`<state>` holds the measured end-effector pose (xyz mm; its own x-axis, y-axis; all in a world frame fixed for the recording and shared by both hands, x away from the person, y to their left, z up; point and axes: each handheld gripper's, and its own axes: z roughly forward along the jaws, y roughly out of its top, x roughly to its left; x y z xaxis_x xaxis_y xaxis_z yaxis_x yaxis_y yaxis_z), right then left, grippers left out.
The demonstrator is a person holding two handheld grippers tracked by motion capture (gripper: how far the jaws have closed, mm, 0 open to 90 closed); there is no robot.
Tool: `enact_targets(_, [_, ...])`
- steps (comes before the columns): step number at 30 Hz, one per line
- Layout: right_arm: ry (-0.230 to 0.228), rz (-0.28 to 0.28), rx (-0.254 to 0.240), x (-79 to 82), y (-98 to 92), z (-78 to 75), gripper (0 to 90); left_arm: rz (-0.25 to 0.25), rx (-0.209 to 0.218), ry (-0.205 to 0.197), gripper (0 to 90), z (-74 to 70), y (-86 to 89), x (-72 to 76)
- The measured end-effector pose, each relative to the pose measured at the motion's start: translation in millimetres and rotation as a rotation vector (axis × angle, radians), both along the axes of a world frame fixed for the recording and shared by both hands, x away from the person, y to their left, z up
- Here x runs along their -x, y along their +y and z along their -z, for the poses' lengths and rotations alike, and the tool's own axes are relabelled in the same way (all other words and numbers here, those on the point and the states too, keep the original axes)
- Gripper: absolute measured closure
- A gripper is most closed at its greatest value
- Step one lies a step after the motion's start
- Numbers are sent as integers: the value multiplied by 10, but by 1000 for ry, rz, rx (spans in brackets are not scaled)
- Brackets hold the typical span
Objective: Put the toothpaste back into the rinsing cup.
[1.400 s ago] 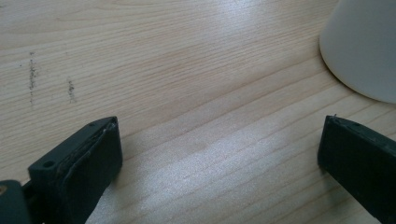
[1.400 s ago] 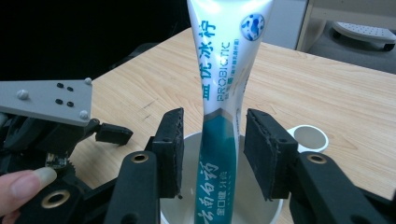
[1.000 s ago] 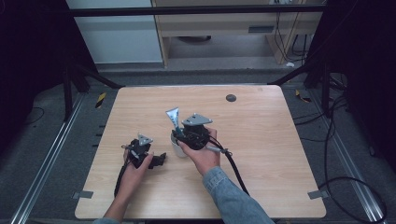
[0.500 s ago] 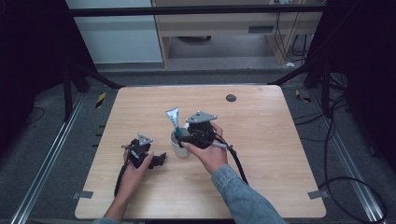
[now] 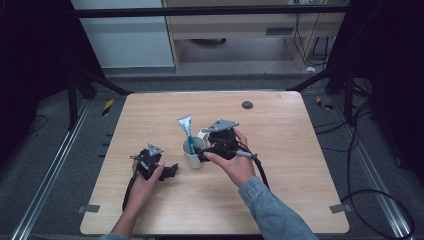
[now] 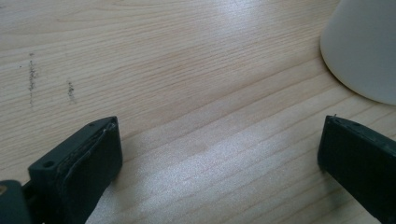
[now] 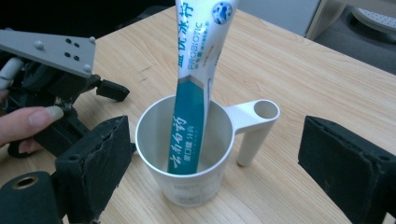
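Observation:
A white cup (image 7: 187, 154) with a side handle stands on the wooden table (image 5: 300, 150). A teal and white toothpaste tube (image 7: 196, 93) leans upright inside it. My right gripper (image 7: 219, 172) is open. Its jaws have just been opening and stand either side of the cup without touching it. In the high view the right gripper (image 5: 202, 152) is just right of the cup (image 5: 191, 156) and the tube (image 5: 186, 127). My left gripper (image 5: 170, 171) rests on the table left of the cup. The left gripper (image 6: 219, 158) is open over bare wood, with the cup (image 6: 364, 51) beyond its right jaw.
A small dark round mark (image 5: 247, 105) lies near the table's far edge. Black cables trail from both grippers toward the near edge. The left hand and left gripper (image 7: 51, 70) sit close behind the cup in the right gripper view.
The right hand has drawn back a little to the right, away from the cup. The tube stays leaning in the cup. The left hand has not moved.

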<state>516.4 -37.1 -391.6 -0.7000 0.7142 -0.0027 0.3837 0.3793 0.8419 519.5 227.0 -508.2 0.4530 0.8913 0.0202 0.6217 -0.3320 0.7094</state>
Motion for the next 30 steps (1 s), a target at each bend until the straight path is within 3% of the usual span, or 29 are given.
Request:
enact_targets(12, [0,-24,51,31,-252,-29,74,-1,0,-1,0,0,-3,-5])
enact_targets(20, [-5,30,68,23,-461,-77,102,0,-1,0,0,0,-2,-5])
enact_targets(30, [-50,69,66,15,-720,-90,104,0,-1,0,0,0,-3,-5])
